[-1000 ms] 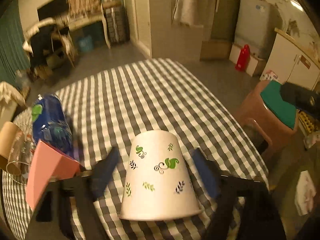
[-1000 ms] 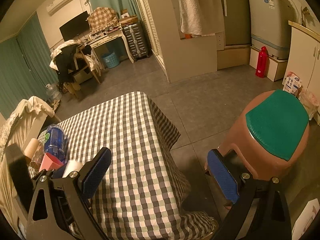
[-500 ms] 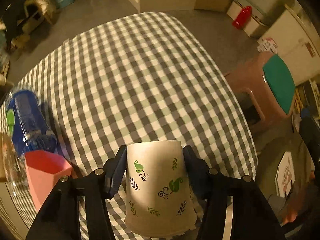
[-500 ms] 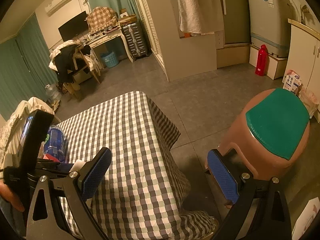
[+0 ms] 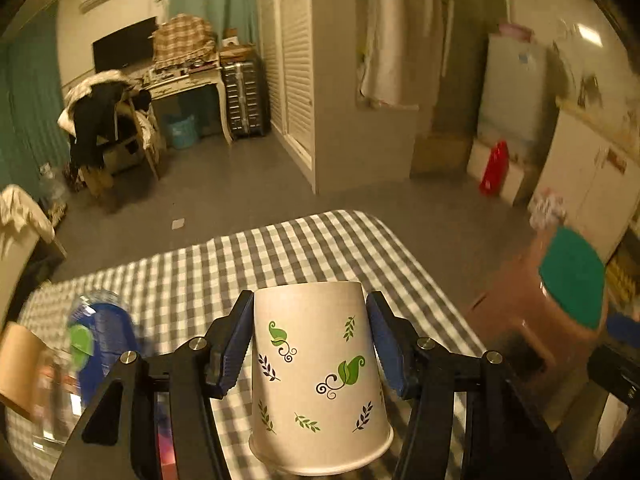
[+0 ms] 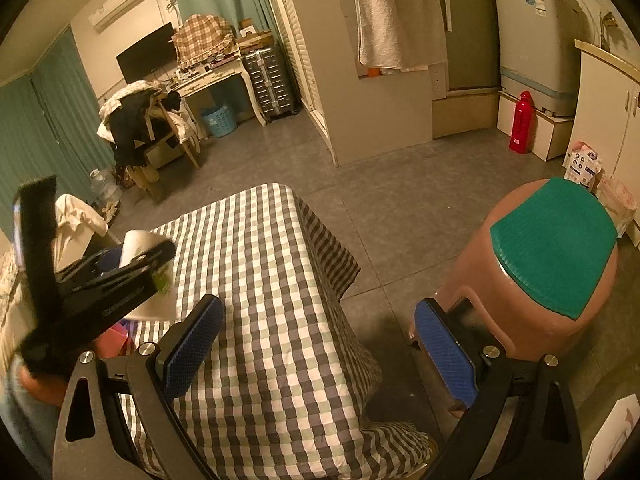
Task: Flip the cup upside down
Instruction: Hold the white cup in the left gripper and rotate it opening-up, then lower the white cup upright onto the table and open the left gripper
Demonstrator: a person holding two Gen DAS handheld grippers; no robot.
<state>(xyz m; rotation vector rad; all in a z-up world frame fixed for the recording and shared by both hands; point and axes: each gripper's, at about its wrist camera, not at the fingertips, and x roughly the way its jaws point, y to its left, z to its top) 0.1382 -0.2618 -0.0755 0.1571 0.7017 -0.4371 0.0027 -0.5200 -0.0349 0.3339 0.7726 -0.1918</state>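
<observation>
A white paper cup with green leaf prints sits between the blue pads of my left gripper. Its closed base points away from the camera and its rim is nearest the camera. The gripper is shut on it and holds it above the checked tablecloth. In the right wrist view the cup and the left gripper show at the far left, raised over the table. My right gripper is open and empty, off the table's right edge.
A blue bottle, a pink box and a brown roll lie at the table's left. A brown stool with a green top stands on the floor to the right. The tablecloth hangs over the edge.
My left gripper closed on the cup, lifted it off the table and tilted up toward level. The right gripper has stayed still.
</observation>
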